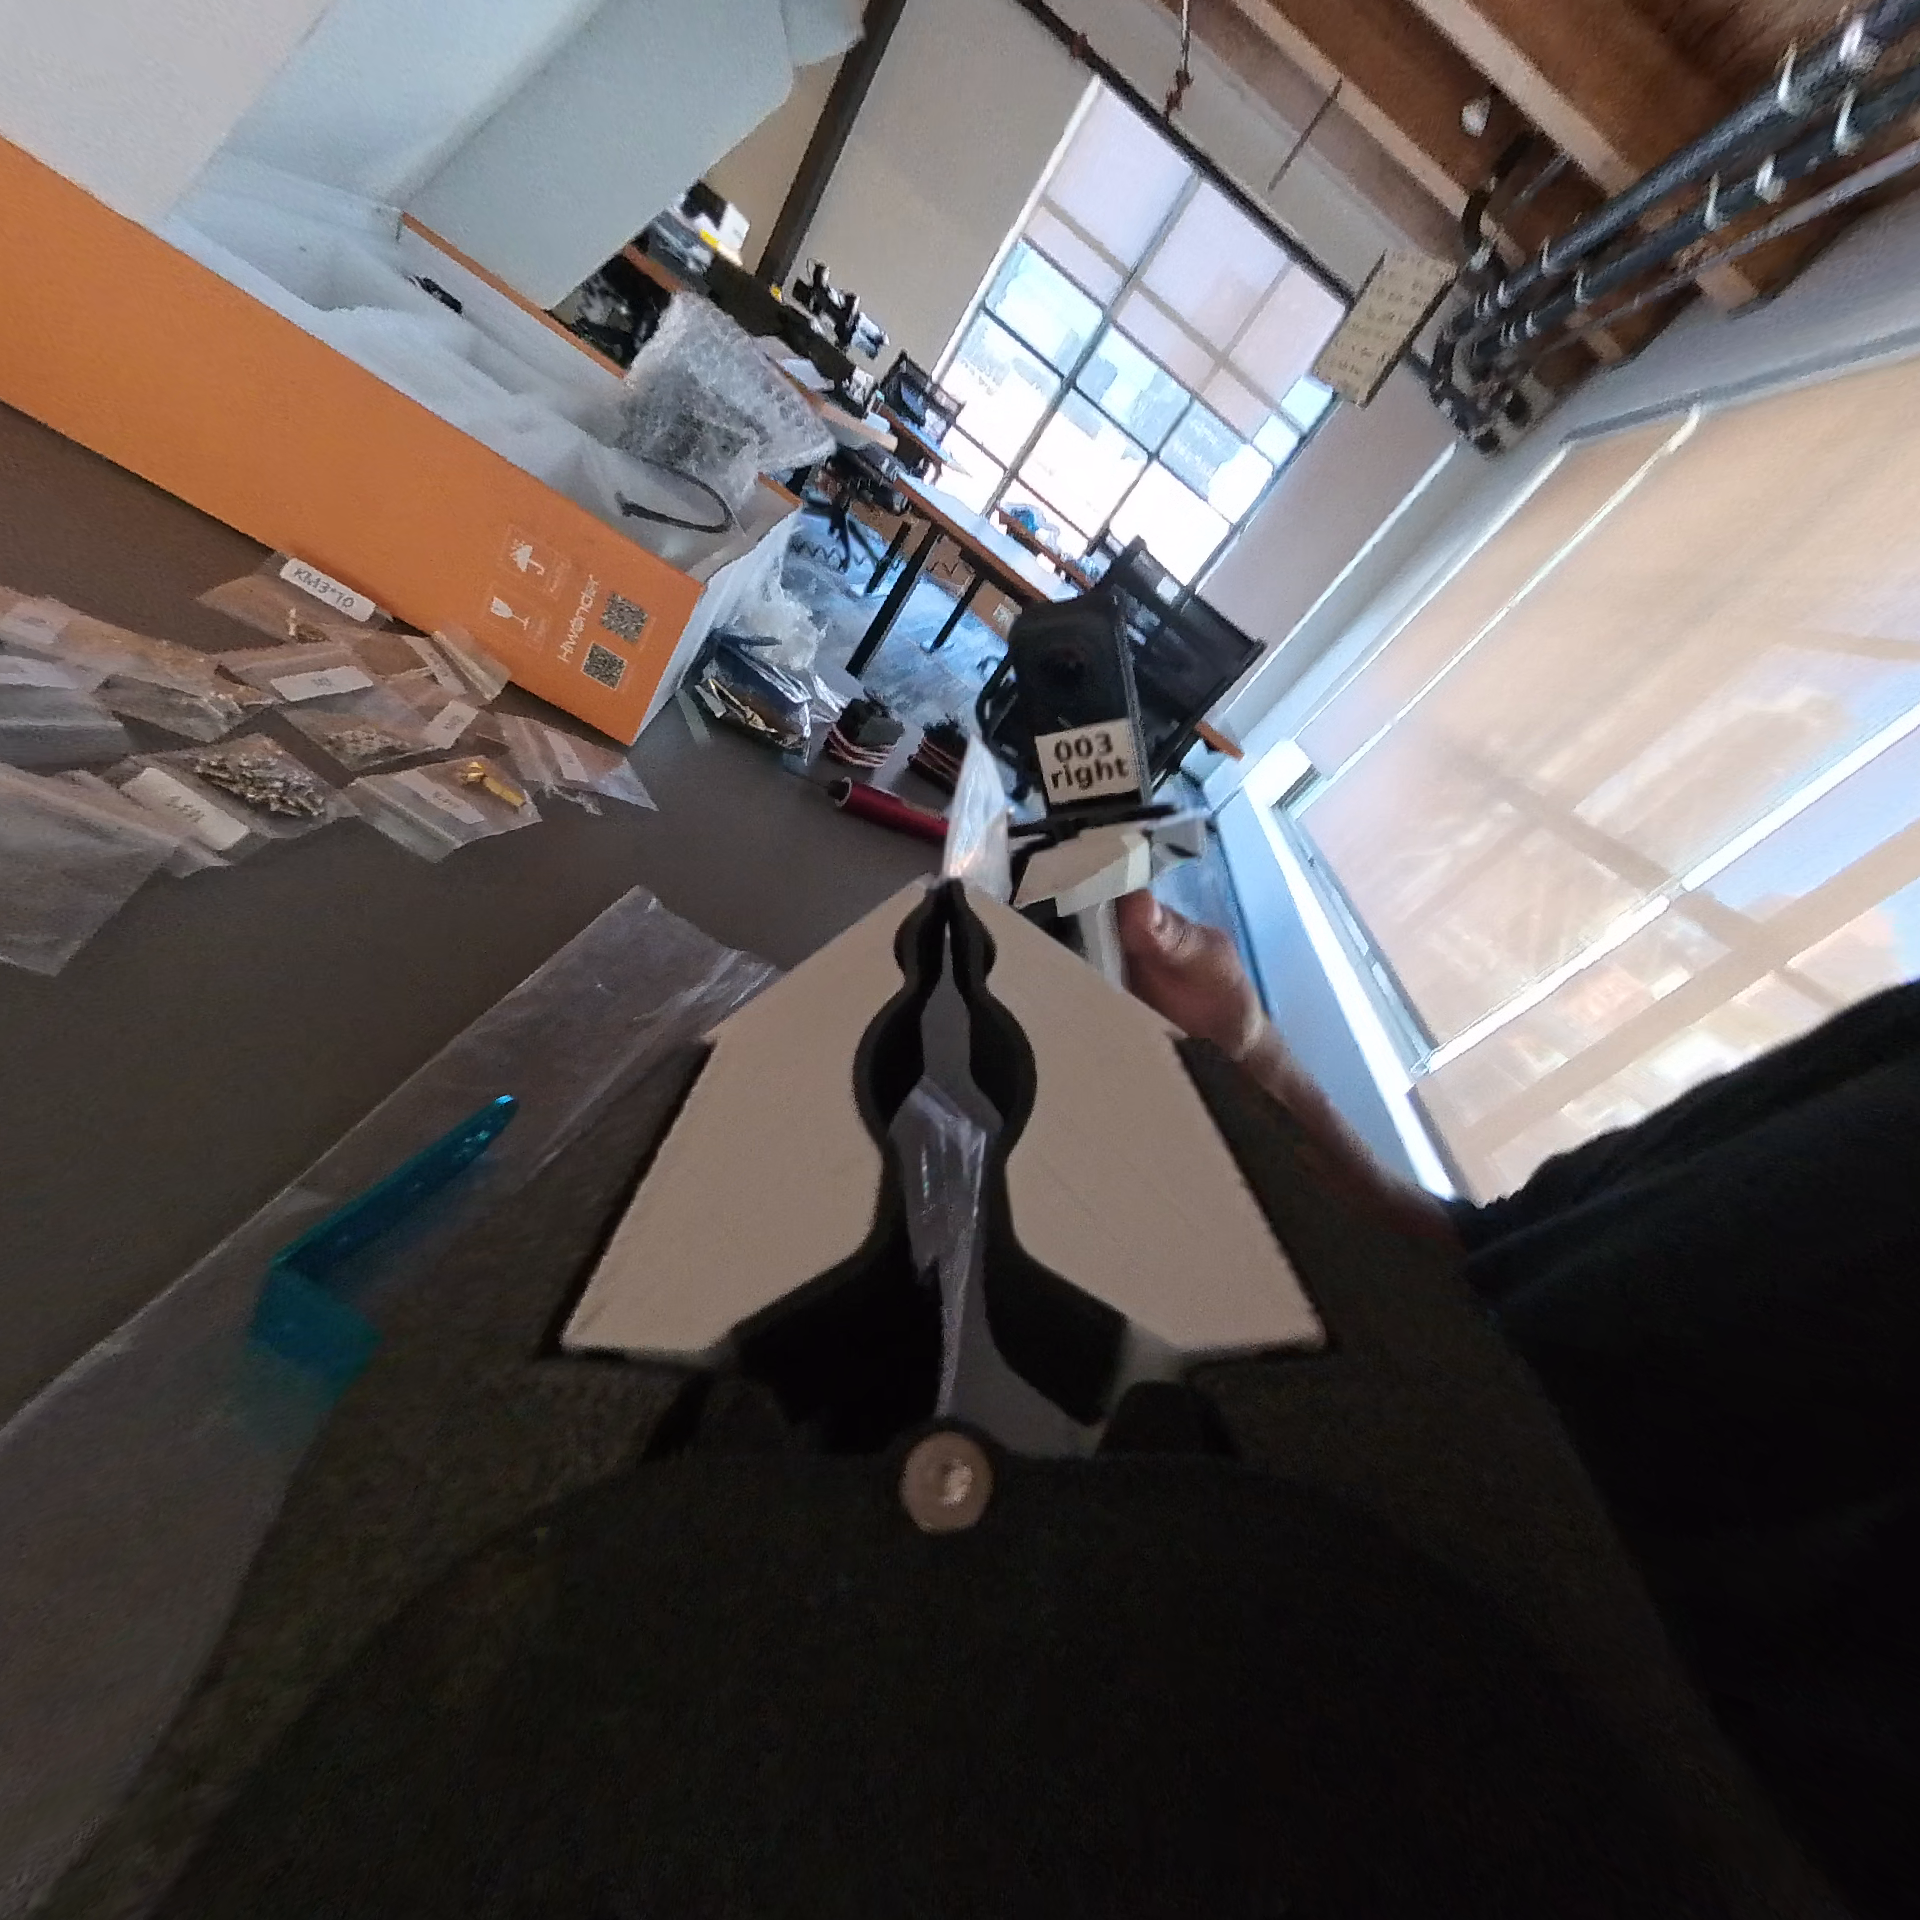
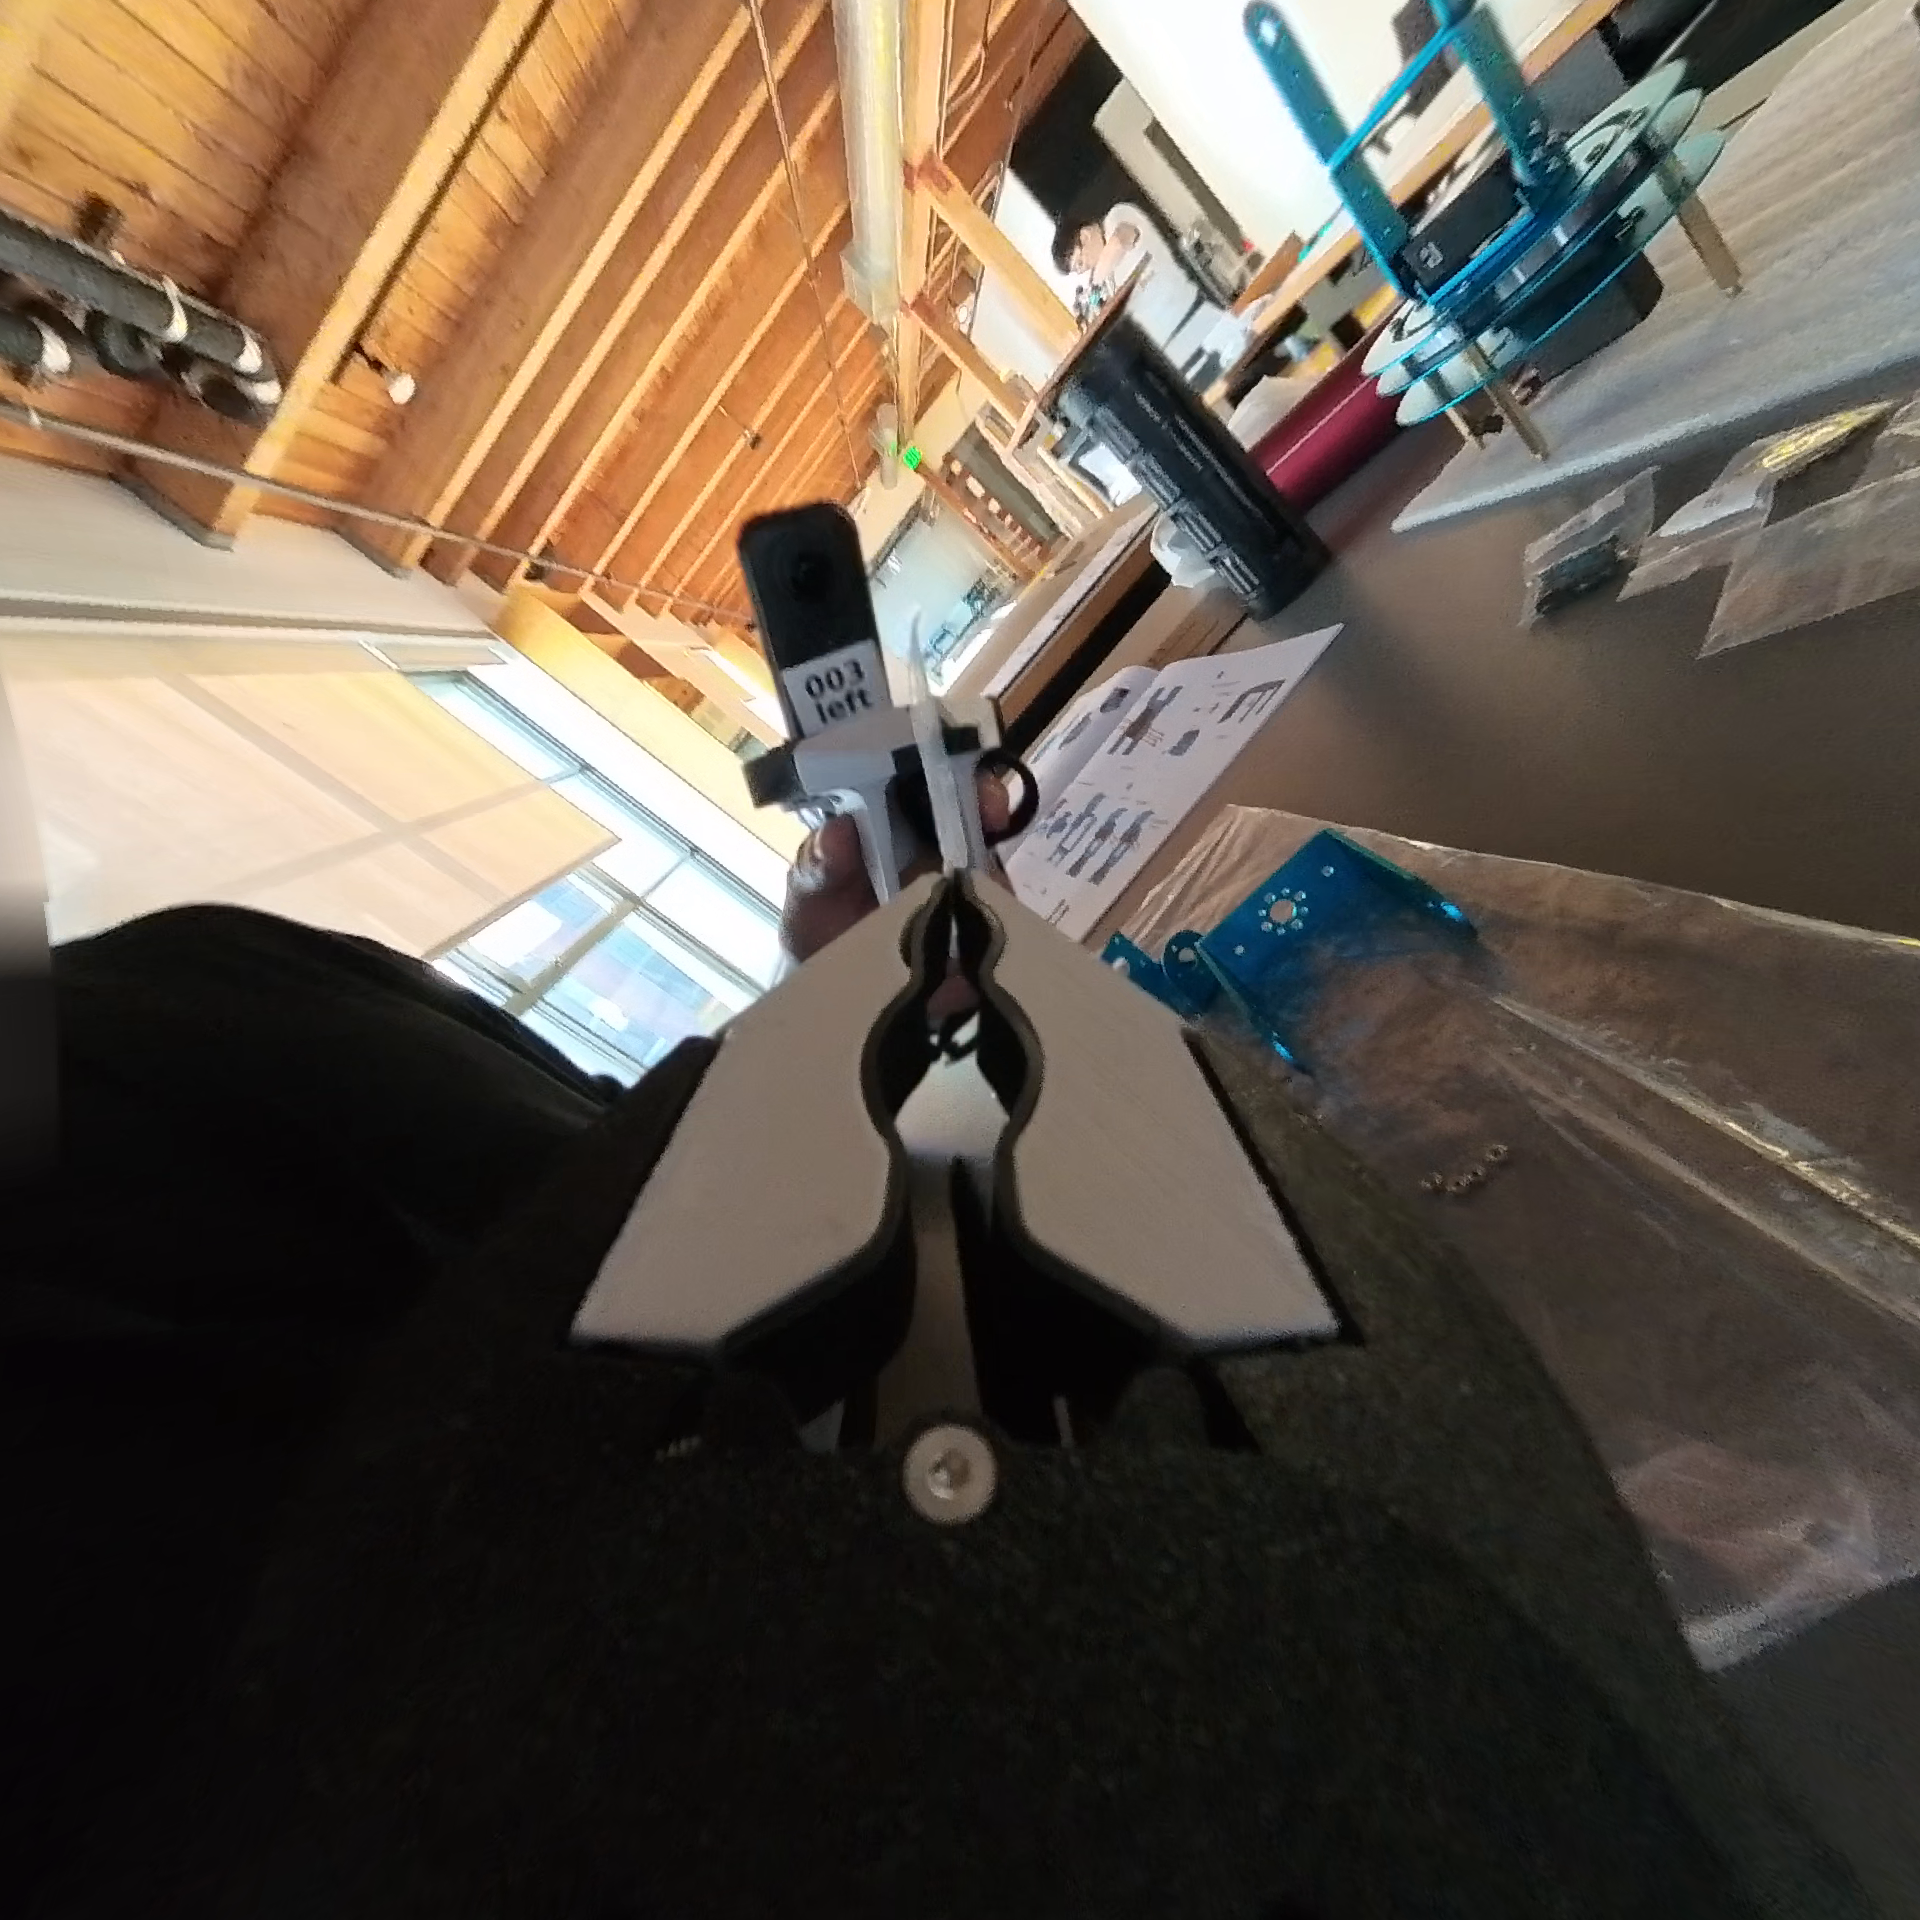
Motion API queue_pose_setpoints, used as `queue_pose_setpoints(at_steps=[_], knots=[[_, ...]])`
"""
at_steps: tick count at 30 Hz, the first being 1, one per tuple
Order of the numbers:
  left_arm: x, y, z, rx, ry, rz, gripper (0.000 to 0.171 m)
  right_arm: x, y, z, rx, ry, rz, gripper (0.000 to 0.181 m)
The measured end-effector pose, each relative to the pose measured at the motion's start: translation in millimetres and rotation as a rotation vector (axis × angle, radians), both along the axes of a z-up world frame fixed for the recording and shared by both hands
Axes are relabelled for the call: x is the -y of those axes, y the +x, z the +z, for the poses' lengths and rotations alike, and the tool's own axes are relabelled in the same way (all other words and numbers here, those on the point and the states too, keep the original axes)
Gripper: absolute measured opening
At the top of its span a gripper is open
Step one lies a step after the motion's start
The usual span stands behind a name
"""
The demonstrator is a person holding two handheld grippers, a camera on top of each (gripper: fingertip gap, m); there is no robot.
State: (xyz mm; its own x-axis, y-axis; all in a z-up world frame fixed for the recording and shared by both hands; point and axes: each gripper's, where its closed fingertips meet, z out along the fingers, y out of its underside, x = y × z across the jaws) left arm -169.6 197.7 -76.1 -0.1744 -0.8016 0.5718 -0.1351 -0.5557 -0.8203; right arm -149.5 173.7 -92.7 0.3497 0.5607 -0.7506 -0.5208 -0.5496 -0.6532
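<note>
My left gripper (image 1: 943, 889) is shut on the edge of a clear plastic bag (image 1: 468, 1101), and a strip of the plastic shows between its fingers. The bag hangs down to the left with a blue metal bracket (image 1: 395, 1205) in it. My right gripper (image 2: 951, 883) is shut on the same plastic edge. The bag (image 2: 1558, 1091) spreads to its right with the blue bracket (image 2: 1309, 914) inside. The two grippers face each other, tips almost touching. The right gripper also shows in the left wrist view (image 1: 1081, 862), and the left gripper in the right wrist view (image 2: 940, 821). A hand (image 1: 1184, 966) holds the right one.
On the dark table lie several small bags of screws (image 1: 260, 769), a long orange box (image 1: 312, 436) and a red cylinder (image 1: 894, 810). An instruction sheet (image 2: 1143, 748), a black box (image 2: 1184, 478) and a blue disc assembly (image 2: 1507, 229) stand beyond. A person (image 2: 1101, 249) is far off.
</note>
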Motion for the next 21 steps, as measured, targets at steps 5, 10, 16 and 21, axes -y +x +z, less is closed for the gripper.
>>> queue_pose_setpoints(at_steps=[5, 10, 16, 21], knots=[[15.3, 5.4, -4.2, 0.041, -0.219, -0.087, 0.043, -3.2, -4.8, 13.0, -0.058, 0.039, -0.037, 0.0], [28.9, 3.3, -1.4, 0.105, -0.215, -0.099, 0.005, -2.6, -12.9, 11.9, -0.032, 0.038, -0.036, 0.001], [29.8, -0.5, -3.6, 0.097, -0.177, -0.087, 0.003, -0.7, -17.9, 12.9, -0.046, 0.039, -0.028, 0.001], [34.2, -3.9, -3.3, 0.089, -0.124, -0.089, 0.0, 2.4, -23.1, 15.4, -0.03, 0.066, -0.018, 0.0]])
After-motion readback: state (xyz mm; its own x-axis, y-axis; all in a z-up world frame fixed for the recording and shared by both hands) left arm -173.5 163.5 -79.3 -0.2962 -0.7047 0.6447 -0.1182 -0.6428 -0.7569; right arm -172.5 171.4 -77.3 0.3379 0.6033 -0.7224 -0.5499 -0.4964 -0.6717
